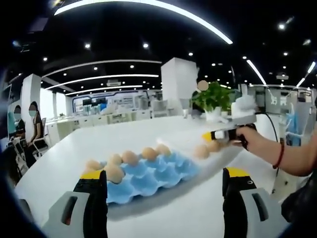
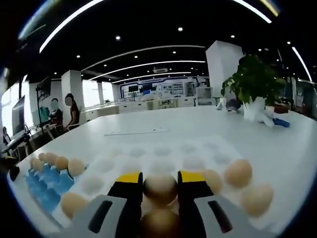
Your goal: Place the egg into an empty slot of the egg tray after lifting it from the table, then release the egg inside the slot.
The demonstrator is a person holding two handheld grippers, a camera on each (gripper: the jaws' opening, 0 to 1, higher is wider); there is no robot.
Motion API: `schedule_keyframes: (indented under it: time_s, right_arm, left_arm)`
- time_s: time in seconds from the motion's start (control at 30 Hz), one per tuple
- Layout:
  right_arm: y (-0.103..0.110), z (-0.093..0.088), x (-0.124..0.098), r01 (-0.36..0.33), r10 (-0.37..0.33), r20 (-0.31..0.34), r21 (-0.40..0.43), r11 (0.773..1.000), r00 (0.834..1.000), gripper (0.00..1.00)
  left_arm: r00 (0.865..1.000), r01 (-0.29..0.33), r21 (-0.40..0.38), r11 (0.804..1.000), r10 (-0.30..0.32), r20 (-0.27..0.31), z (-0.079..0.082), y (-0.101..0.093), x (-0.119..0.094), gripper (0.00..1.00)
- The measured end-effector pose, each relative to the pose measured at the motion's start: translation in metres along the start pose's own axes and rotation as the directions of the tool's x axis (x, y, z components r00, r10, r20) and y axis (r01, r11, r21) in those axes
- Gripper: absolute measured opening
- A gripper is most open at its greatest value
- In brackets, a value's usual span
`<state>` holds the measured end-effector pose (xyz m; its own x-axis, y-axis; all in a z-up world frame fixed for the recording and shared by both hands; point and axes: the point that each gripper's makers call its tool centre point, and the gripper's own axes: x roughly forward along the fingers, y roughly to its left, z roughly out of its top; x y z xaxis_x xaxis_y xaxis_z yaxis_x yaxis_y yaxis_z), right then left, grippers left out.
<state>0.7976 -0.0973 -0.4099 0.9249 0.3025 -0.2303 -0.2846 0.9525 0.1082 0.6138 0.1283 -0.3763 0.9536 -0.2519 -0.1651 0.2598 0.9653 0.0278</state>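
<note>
- Right tool [image 2: 160,191]: yellow-tipped jaws close in on a brown egg [image 2: 159,188] from either side; the egg sits between the tips, pinched or very nearly so. A second brown egg [image 2: 159,220] shows lower in the jaw gap, blurred.
- Whether the pinched egg is off the counter [image 2: 198,124] is hard to tell in the right gripper view; in the left gripper view the right tool [image 1: 216,136] sits low over the loose eggs [image 1: 207,148] at the counter edge, held by a hand [image 1: 257,141] with a red wrist band.
- Key relation: the blue egg tray [image 2: 45,186] lies to the left of the right tool in its own view, near but apart. Judged, the carry runs leftward across the counter toward it.
- Tray in the left gripper view [image 1: 148,176]: long axis runs from near-left to far-right, with the far-right end closest to the right tool. Eggs fill its far row [image 1: 130,157]; the near slots look empty.
- Other loose eggs on the counter right of the right tool [image 2: 238,173], just beside it.
- Left tool [image 1: 163,186]: jaws spread wide, nothing between them, hovering just short of the tray's near edge. It is nearer the tray; the right tool is nearer the egg.
- Potted plant [image 2: 253,82] well beyond on the counter.
- Writing: none readable on the tray, the tools or the counter.
</note>
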Motion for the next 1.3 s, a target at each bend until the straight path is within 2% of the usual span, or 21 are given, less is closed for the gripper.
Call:
schedule_keyframes:
  time_s: [0.47, 0.67, 1.03, 1.3]
  right_arm:
    - [0.010, 0.013, -0.008, -0.069, 0.073, 0.083, -0.055, 0.996, 0.994, 0.28]
    - [0.019, 0.025, -0.014, -0.102, 0.110, 0.132, -0.072, 0.992, 0.985, 0.28]
    - [0.046, 0.040, -0.018, -0.159, 0.174, 0.161, -0.105, 0.982, 0.971, 0.28]
    - [0.058, 0.039, -0.019, -0.185, 0.202, 0.154, -0.117, 0.976, 0.967, 0.28]
  left_arm:
    - [1.000, 0.005, 0.019, 1.000, -0.004, -0.009, 0.000, -0.005, -0.001, 0.99]
    - [1.000, 0.003, 0.021, 1.000, -0.003, -0.007, 0.001, -0.005, -0.005, 0.99]
    - [1.000, -0.003, 0.027, 1.000, 0.003, 0.001, 0.005, -0.004, -0.008, 0.99]
    - [1.000, -0.006, 0.035, 0.999, 0.006, -0.004, 0.004, -0.002, -0.011, 1.00]
